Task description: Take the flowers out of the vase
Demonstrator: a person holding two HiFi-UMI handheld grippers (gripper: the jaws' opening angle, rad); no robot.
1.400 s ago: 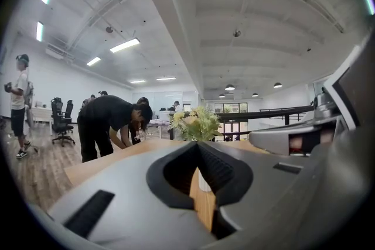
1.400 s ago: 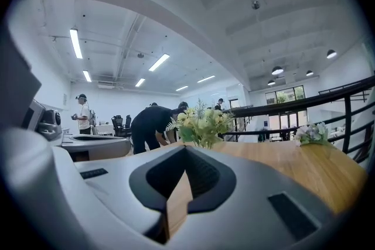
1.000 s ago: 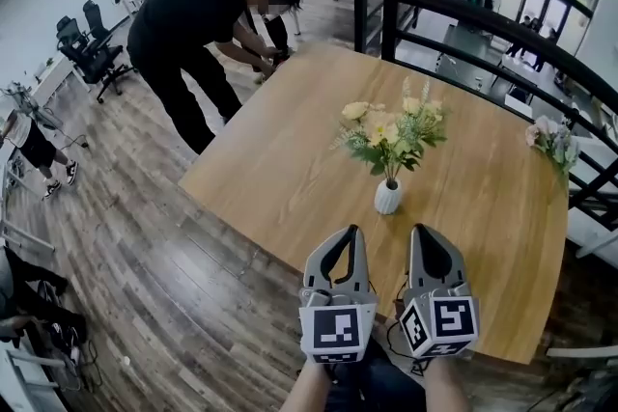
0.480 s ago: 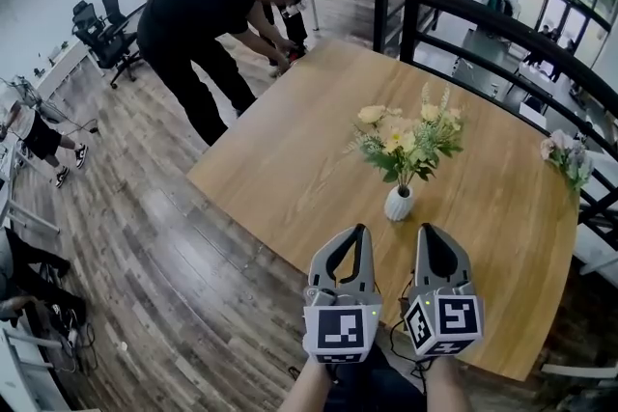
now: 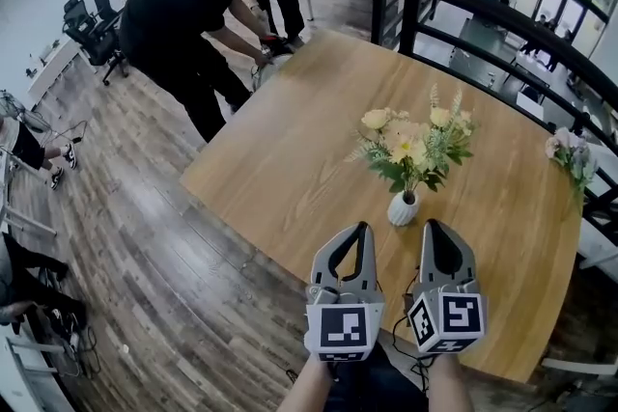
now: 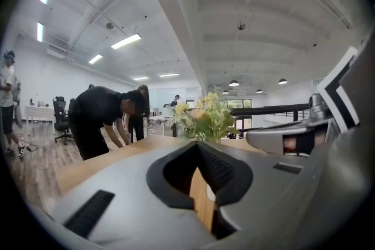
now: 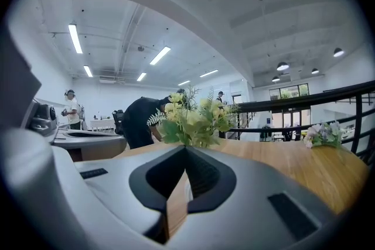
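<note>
My left gripper (image 5: 361, 229): jaws pressed together with nothing between them. It hangs over the near edge of the table, pointing across it towards the vase.
My right gripper (image 5: 432, 225): jaws pressed together too, and nothing is pinched. It sits just beside the left one, level with it and pointing the same way.
Vase (image 5: 403, 207): small, white and ribbed. It stands upright on the table near the near edge and right of the middle, just past my two gripper tips and in line with the gap between them. Neither gripper touches it.
Flowers (image 5: 410, 145): yellow and cream blooms with green leaves and a few pale sprigs. All the stems are in the vase and the bunch spreads much wider than the neck.
Table (image 5: 290, 159): pale wood with rounded corners, bare apart from the vase and the other bunch.
Other bunch (image 5: 570, 154): pinkish-white flowers with green leaves, lying at the right edge of the table, well apart from the vase.
Person in black (image 5: 183, 5): bends over the far left corner of the table with both hands down at that corner.
Railing (image 5: 483, 14): black bars run along the far right side of the table.
Office chairs (image 5: 92, 29): black, on the wooden floor off to the left.
</note>
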